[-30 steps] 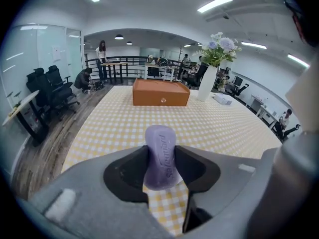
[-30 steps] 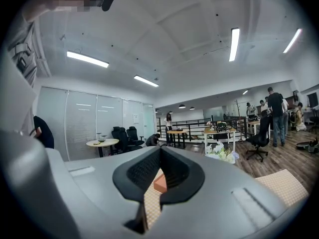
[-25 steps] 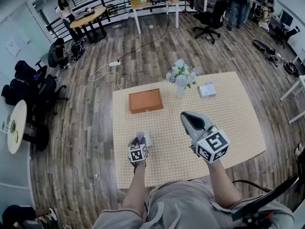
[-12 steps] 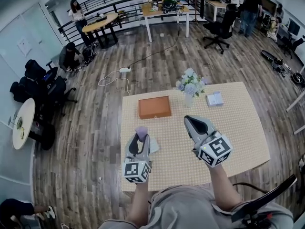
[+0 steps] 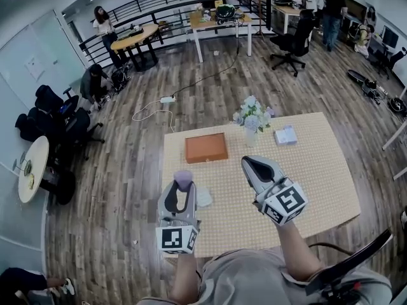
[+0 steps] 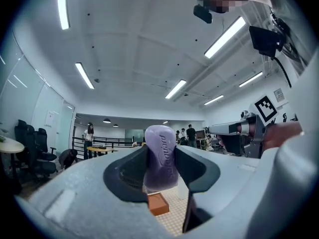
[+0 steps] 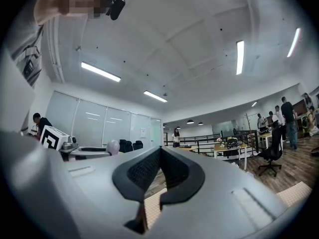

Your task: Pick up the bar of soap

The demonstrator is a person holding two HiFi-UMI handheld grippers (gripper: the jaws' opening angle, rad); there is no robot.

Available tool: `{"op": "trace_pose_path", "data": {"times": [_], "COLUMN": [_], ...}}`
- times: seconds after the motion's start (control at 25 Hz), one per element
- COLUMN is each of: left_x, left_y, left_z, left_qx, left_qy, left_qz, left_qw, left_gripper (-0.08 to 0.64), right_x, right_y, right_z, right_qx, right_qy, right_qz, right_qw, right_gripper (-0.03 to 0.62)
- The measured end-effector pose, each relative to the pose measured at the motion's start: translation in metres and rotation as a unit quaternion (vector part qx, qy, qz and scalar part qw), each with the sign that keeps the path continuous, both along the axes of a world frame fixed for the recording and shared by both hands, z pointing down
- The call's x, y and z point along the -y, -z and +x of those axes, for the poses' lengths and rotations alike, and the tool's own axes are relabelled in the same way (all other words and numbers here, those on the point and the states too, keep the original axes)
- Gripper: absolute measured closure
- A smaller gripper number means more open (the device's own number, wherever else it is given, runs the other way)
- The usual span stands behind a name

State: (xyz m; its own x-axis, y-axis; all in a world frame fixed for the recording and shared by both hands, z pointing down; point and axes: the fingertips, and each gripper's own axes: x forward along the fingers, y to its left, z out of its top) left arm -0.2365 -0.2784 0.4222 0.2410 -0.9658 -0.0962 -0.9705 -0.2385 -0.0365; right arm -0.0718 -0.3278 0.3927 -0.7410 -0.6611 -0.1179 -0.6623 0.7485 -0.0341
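The bar of soap (image 5: 183, 179) is pale purple and stands on end between the jaws of my left gripper (image 5: 182, 188), which is shut on it and held up above the table's near left part. In the left gripper view the soap (image 6: 160, 153) fills the gap between the dark pads, tilted upward toward the ceiling. My right gripper (image 5: 250, 162) hovers over the table's middle, raised and shut with nothing in it. Its pads (image 7: 142, 169) meet in the right gripper view, where the soap (image 7: 113, 146) shows at the left.
The table (image 5: 318, 189) has a beige dotted cover. On it lie an orange flat box (image 5: 206, 147), a vase of flowers (image 5: 252, 116), a small pale blue box (image 5: 285, 135) and a white dish (image 5: 204, 197) beside the left gripper. Desks, chairs and people stand beyond.
My left gripper has risen from beside the white dish, with the soap in it, and come closer to the head camera. The right gripper has hardly moved.
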Motion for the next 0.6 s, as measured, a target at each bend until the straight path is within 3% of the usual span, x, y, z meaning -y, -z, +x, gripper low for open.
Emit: {"op": "trace_pose_path", "data": {"times": [0.2,0.36,0.48,0.6], "left_x": [0.002,0.007,0.012,0.019], "left_y": [-0.008,-0.019,-0.036,-0.063], "left_z": [0.008,0.028,0.049,0.076], "left_qx": [0.015,0.054,0.101,0.146], "left_qy": [-0.010,-0.050,-0.096,-0.154], "left_qz": [-0.008,-0.022,-0.037,-0.063], "left_qw": [0.9998,0.9971,0.9895,0.9753], "left_gripper": [0.397,0.397,0.397,0.397], "right_x": [-0.001,-0.002,-0.004,-0.005], "right_y": [-0.004,-0.006,-0.006,-0.005], "right_z": [0.005,0.011,0.021,0.036], "right_qx": [-0.003,-0.001,0.000,0.002], "right_qy": [-0.003,-0.009,-0.019,-0.036], "right_qz": [-0.004,-0.005,-0.005,-0.003], "right_qw": [1.000,1.000,1.000,0.999], "right_gripper": [0.594,0.594,0.594,0.594]}}
